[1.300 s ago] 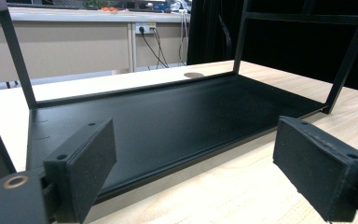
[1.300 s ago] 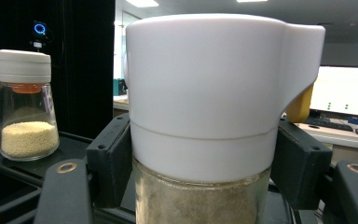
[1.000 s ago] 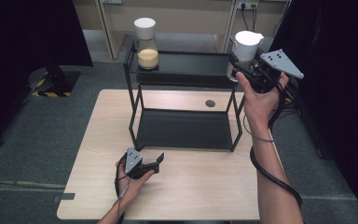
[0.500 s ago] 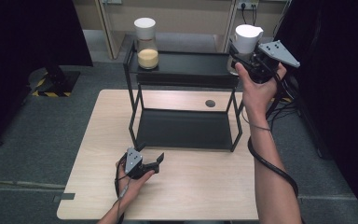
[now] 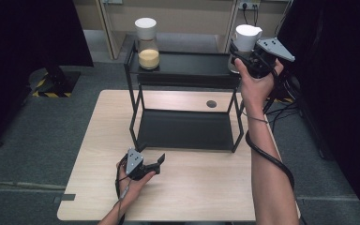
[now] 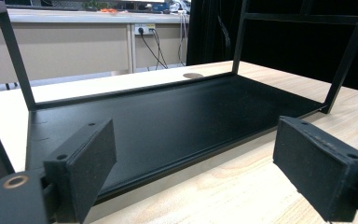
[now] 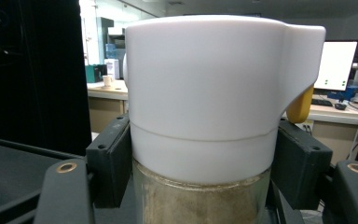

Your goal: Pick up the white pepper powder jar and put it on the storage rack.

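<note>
Gripping white-lidded jar (image 7: pixel 200 116) between right tool (image 7: pixel 205 177) pads, rack's (image 5: pixel 183 70) top-right corner

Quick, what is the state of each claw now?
Left claw: open, holding nothing.
Right claw: closed on the white-lidded jar.

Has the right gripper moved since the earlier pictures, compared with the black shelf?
Yes. The right gripper, shut on the white-lidded jar, has shifted leftward, in over the right end of the black shelf.

Matt black metal rack (image 5: pixel 183 129), pale wood-grain table (image 5: pixel 192 187), smooth white plastic jar lid (image 7: pixel 205 88).
</note>
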`<action>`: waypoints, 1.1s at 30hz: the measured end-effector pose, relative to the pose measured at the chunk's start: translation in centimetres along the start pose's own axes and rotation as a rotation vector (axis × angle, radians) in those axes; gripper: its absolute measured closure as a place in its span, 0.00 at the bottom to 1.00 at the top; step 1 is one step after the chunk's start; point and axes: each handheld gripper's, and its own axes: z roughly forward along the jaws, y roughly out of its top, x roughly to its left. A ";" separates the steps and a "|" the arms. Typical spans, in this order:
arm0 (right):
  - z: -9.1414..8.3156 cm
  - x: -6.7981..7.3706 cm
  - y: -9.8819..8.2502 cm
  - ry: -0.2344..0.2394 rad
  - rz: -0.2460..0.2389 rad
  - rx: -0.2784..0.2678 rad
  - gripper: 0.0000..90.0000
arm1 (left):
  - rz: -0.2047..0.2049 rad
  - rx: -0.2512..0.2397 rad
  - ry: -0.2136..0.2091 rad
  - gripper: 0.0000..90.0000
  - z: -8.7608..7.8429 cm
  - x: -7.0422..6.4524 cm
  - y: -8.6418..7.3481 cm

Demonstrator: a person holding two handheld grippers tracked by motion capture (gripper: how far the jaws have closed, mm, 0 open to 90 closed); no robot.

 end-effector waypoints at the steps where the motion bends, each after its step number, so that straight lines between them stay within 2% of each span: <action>1: 0.1 0.0 0.0 -0.002 0.000 0.003 0.34 | -0.001 0.000 0.000 0.14 0.0 0.0 0.0; 7: 0.6 -0.3 -0.1 -0.010 0.014 0.005 0.34 | 0.002 0.000 -0.001 0.14 0.0 0.0 0.0; 18: 1.5 -0.3 -0.4 -0.020 0.011 0.011 0.34 | 0.003 0.001 -0.004 0.14 0.0 0.0 0.0; 27: 1.4 -0.1 -0.7 -0.027 0.018 0.000 0.33 | 0.005 0.000 -0.004 0.14 0.0 -0.1 0.0; 33: 1.0 -0.1 -0.6 -0.030 0.018 0.006 0.22 | 0.006 0.001 -0.004 0.14 0.0 -0.1 0.0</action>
